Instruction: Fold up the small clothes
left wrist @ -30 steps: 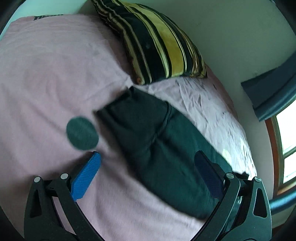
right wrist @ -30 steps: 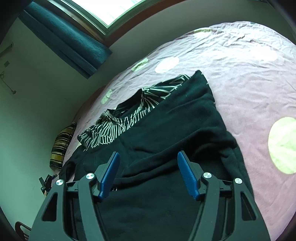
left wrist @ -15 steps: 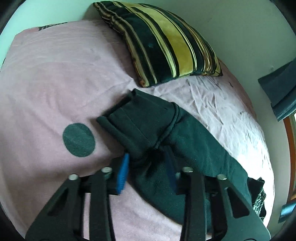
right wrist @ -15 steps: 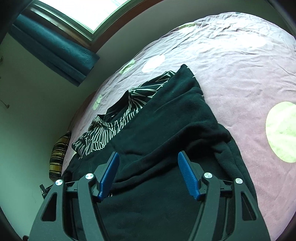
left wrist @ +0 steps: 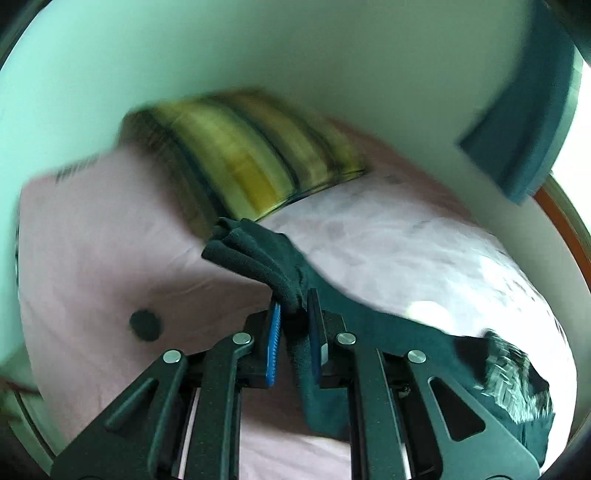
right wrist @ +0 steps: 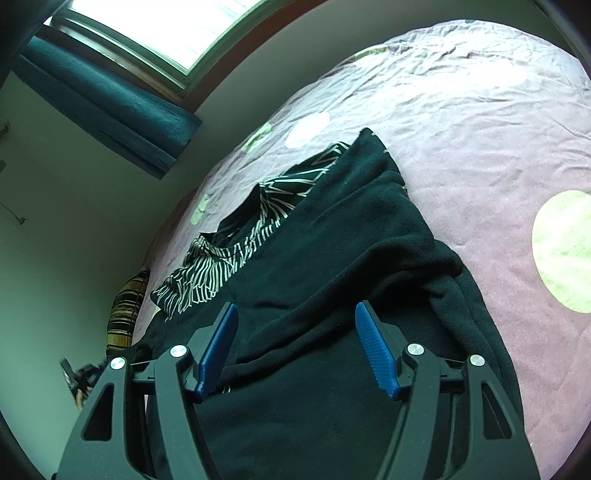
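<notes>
Left wrist view: the left gripper has its jaws pinched together on a bunched fold of the dark fleece garment. The blue pads are almost touching, with only the cloth between them. The gathered end of the garment sticks out beyond the fingertips and is raised off the pink bedsheet; the rest trails down to the right of the gripper and lies along the sheet. Behind the raised end, against the wall, leans a striped pillow in yellow and dark bands, blurred in this view. A dark round spot on the sheet sits left of the gripper. A black-and-white patterned garment shows at the far right end of the fleece, also blurred. A teal curtain hangs at the upper right, above the bed.

Right wrist view: the right gripper hovers over the broad body of the dark fleece garment, its jaws standing well apart and holding nothing; the blue pads are clear of the cloth on both sides. The fleece lies spread on the bedsheet under and beyond the gripper, with thick folds to the right. The patterned garment lies partly under the fleece's far left edge. The sheet has pale round spots, one large one to the right of the fleece. The striped pillow is far off to the left by the wall, and the teal curtain hangs below a bright window at the upper left.
</notes>
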`<state>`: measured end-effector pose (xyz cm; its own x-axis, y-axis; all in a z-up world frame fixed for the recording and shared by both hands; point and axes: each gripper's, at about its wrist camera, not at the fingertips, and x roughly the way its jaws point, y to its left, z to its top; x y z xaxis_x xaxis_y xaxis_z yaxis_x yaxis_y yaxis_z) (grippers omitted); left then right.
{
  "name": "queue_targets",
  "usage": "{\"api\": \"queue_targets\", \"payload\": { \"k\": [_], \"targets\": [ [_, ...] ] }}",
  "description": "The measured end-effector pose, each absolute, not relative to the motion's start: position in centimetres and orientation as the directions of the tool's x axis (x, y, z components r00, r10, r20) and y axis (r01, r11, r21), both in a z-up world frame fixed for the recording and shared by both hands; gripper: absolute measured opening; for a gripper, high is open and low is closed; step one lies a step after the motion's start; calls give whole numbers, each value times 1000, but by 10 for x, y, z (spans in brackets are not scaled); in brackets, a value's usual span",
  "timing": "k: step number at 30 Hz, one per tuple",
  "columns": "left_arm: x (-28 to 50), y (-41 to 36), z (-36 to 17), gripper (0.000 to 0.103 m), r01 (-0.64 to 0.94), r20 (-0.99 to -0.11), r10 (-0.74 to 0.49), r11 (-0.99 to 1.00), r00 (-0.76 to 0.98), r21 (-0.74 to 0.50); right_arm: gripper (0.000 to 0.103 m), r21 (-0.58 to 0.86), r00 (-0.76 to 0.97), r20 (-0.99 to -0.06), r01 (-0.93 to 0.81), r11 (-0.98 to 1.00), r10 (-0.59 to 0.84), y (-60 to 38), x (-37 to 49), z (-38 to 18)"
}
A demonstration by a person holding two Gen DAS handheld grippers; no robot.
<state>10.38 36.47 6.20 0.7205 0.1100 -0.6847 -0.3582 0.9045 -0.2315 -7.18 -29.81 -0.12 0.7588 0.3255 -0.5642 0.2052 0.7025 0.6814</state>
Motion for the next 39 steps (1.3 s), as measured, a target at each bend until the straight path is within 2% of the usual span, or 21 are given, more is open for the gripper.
{"api": "queue_targets", "payload": {
  "k": [6, 9, 12, 15, 18, 22, 24, 26, 28, 29, 30, 32, 34, 39],
  "targets": [
    [95, 228, 146, 11, -72, -567, -20, 988, 824, -139, 66, 690, 764, -535, 149, 708, 361, -290, -77, 5],
    [89, 140, 177, 10, 111, -528, -159, 986, 834, -121, 66, 695, 762, -526, 129, 707, 378, -287, -79, 7],
    [82, 68, 183, 10, 250, -515, -278, 960, 811, -124, 66, 705, 759, -512, 105, 701, 401, -285, -82, 8],
    [69, -10, 173, 10, 387, -515, -388, 915, 764, -114, 66, 710, 756, -508, 95, 698, 413, -285, -84, 6],
    [63, -78, 136, 10, 480, -562, -458, 869, 688, -121, 66, 718, 745, -513, 99, 689, 426, -287, -84, 0],
    [64, -147, 55, 10, 541, -673, -451, 836, 586, -89, 66, 719, 712, -537, 106, 687, 452, -285, -77, -10],
    [55, -157, 27, 10, 555, -702, -448, 827, 554, -90, 66, 721, 696, -545, 105, 685, 467, -283, -75, -14],
    [36, -153, 30, 12, 567, -692, -472, 816, 547, -108, 66, 726, 681, -547, 96, 681, 487, -281, -73, -15],
    [25, -139, 40, 30, 576, -656, -504, 807, 562, -126, 66, 728, 675, -542, 79, 681, 501, -280, -71, -14],
    [20, -125, 46, 52, 576, -634, -520, 805, 573, -140, 67, 729, 675, -540, 76, 681, 503, -280, -70, -13],
    [13, -108, 55, 68, 569, -599, -532, 809, 598, -151, 68, 733, 676, -535, 73, 676, 506, -280, -69, -12],
    [7, -81, 67, 71, 559, -551, -543, 814, 634, -160, 68, 755, 675, -513, 60, 653, 531, -281, -64, -10],
    [6, -51, 71, 73, 518, -539, -507, 843, 673, -146, 69, 769, 674, -497, 50, 637, 547, -279, -56, -7],
    [35, 42, 41, 74, 292, -611, -314, 946, 727, -140, 71, 717, 665, -537, 35, 696, 519, -272, -17, 2]
  ]
}}
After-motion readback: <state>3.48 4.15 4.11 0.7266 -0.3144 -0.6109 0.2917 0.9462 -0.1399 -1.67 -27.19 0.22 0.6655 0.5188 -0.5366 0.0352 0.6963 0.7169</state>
